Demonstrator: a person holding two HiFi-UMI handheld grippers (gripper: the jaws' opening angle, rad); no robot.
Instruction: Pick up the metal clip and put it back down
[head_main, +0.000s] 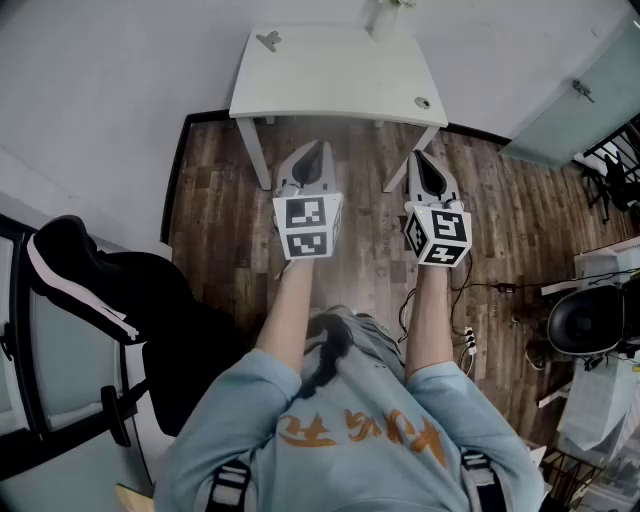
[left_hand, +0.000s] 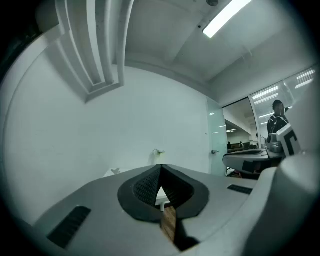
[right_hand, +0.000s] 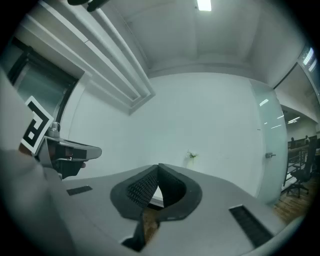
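Note:
The metal clip (head_main: 268, 41) lies near the far left corner of the white table (head_main: 330, 80); in the left gripper view the clip (left_hand: 115, 170) shows small, just above the gripper body. Both grippers hang side by side over the wooden floor, short of the table's near edge and well away from the clip. My left gripper (head_main: 318, 150) has its black pads pressed together (left_hand: 161, 169) with nothing between them. My right gripper (head_main: 421, 158) is shut and empty too (right_hand: 158, 167).
A small round object (head_main: 422, 102) sits near the table's right edge, and a white thing (head_main: 384, 18) stands at its back. A black chair (head_main: 110, 290) is at my left. Cables and a power strip (head_main: 468, 342) lie on the floor to the right.

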